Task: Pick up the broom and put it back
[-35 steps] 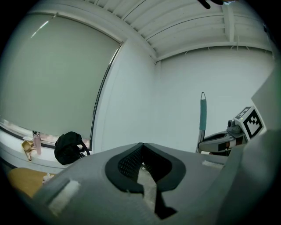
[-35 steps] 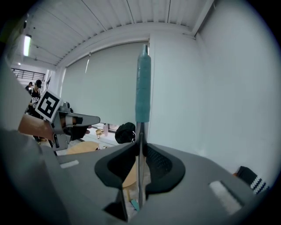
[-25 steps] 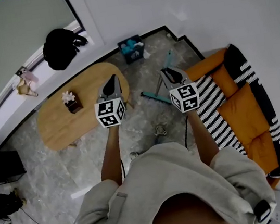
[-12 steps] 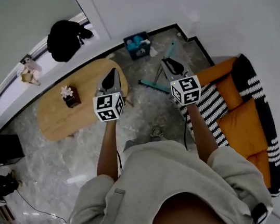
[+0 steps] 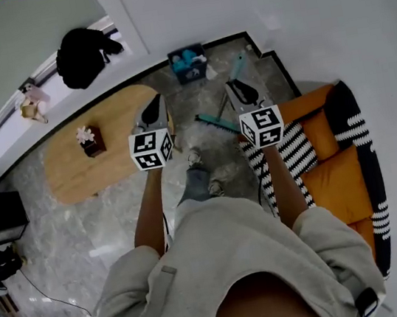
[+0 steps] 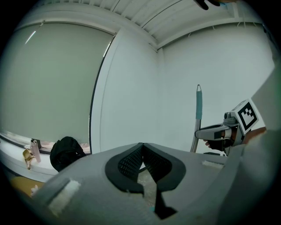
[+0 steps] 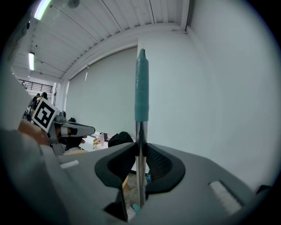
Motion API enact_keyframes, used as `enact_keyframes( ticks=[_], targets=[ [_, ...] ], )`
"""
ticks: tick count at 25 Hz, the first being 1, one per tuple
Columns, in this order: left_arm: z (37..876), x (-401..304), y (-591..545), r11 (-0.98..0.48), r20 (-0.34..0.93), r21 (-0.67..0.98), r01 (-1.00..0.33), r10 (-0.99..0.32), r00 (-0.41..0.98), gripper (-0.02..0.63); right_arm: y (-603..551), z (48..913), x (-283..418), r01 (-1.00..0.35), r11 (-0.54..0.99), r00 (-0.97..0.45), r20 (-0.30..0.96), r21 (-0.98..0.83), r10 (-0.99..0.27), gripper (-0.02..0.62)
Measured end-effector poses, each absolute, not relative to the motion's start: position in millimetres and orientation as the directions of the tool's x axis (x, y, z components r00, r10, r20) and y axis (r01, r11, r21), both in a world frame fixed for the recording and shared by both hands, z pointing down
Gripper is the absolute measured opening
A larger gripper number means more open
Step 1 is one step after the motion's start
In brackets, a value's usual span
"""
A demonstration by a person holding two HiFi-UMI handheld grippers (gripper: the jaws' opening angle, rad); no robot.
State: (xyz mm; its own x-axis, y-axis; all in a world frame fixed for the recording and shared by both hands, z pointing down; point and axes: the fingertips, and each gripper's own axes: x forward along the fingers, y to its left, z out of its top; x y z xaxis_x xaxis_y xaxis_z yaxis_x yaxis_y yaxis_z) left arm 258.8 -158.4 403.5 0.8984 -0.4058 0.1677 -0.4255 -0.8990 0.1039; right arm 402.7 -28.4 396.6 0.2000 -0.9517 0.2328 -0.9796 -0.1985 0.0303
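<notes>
The broom (image 5: 215,123) has a teal grip, a silver pole and a teal brush head. The table (image 5: 120,159) is pale wood on a grey marbled floor (image 5: 82,225). Right of the table, the sofa (image 5: 338,169) is orange with a black-and-white striped throw (image 5: 287,155). Beyond the table lies a black bag (image 5: 81,57). The left gripper (image 5: 154,112) and right gripper (image 5: 242,93) are grey, with black-and-white cubes.

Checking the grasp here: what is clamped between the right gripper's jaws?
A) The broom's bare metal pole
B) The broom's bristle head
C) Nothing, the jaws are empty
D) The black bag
A: its own view shows the right gripper with both pads pressed on the bare metal pole of the broom, just below the teal sleeve.
</notes>
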Motion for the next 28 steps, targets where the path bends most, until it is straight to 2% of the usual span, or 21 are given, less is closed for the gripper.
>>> enact_keyframes(
  ticks=[14,22,28],
  targets=[
    [417,348,-257,-0.893,0.156,0.167,-0.418,-0.395,0.905,0.002,-119,410,484,-0.978,-0.195,0.207,0.305,0.071,-0.930,0.075],
    [430,343,-319,-0.826,0.148,0.217,-0.521,-0.499,0.854,0.002,-192,430,489,-0.987,-0.038,0.097,0.388,0.158,-0.916,0.075],
    [444,313,-348,-0.756,0.174,0.207,-0.622,-0.597,0.783,0.002,-233,450,479,-0.986,0.077,-0.008,0.416,0.148,-0.909,0.075]
  ],
)
